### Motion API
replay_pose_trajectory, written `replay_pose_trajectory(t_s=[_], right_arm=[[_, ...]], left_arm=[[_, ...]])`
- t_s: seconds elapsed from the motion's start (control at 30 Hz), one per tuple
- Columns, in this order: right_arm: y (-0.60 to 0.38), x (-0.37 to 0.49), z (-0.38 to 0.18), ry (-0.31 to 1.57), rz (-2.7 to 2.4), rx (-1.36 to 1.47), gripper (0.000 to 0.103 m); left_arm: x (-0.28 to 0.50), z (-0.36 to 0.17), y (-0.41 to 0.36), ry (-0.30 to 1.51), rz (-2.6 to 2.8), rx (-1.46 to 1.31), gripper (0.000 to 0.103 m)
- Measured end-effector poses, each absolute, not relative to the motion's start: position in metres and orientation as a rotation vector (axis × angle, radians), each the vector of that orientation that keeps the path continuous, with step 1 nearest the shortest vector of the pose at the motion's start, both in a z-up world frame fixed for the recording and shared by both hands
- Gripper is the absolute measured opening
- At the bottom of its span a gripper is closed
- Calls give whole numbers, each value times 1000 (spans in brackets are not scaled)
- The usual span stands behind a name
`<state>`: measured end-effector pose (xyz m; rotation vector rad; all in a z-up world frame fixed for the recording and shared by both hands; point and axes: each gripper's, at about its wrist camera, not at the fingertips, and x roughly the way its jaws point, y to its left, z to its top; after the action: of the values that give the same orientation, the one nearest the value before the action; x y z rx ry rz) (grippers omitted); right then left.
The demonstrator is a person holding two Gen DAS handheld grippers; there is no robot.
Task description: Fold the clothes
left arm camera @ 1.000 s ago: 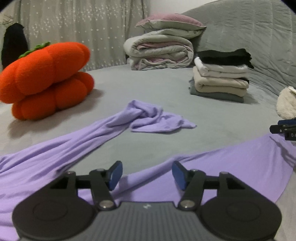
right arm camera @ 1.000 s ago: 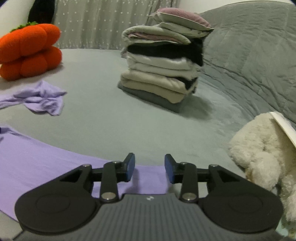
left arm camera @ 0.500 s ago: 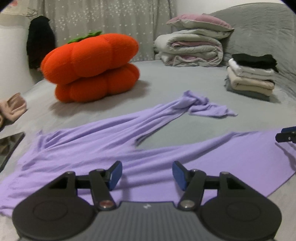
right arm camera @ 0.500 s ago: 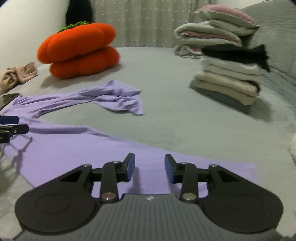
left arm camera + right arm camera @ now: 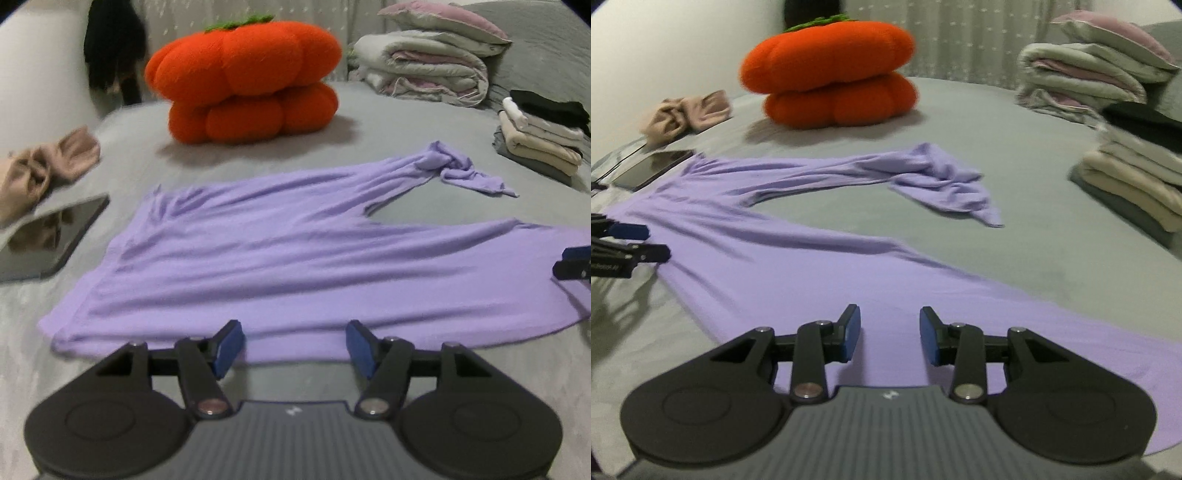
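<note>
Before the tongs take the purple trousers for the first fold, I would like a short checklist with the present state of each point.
1. Left tongs empty, jaws apart: ok.
2. Right tongs empty, jaws apart: ok.
3. Purple trousers lie spread on the grey bed: ok.
4. Both legs flat and straight: not ok; the far leg end is bunched and twisted.
5. Dark tablet off the cloth: ok in the left view; it lies beside the waist, apart from it.
6. Folded stack and orange pumpkin cushion away from the trousers: ok.
</note>
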<state>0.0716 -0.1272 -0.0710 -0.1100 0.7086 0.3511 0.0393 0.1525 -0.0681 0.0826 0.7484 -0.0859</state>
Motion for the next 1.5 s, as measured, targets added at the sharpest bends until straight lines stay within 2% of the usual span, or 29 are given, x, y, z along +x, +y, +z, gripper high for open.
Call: replay_pose_trajectory(t_s=[0.37,0.57,0.67,0.77,0.87,0.9,0.93,1.0,1.5], right_arm=[[-82,39,-69,718,564,-194,40],[-66,26,-74,731,670,-250,39],[-61,22,-77,729,694,-289,39],[-62,24,-80,724,688,-287,38],[-63,27,-83,719,679,-284,29],[-63,27,-83,716,674,-286,21],[-63,28,-84,710,668,-294,9],[-63,28,-83,707,661,-304,0],[-63,-6,-61,740,795,-329,0]], left_arm=[[27,-65,224,785,70,-163,63],[29,-67,257,747,131,-407,52],[30,-70,267,722,171,-490,44],[34,-74,273,707,215,-525,27],[37,-77,278,701,255,-534,7],[38,-78,280,699,266,-536,1],[38,-79,281,695,269,-546,1],[36,-77,282,683,274,-552,0],[4,-64,293,726,177,-546,1]])
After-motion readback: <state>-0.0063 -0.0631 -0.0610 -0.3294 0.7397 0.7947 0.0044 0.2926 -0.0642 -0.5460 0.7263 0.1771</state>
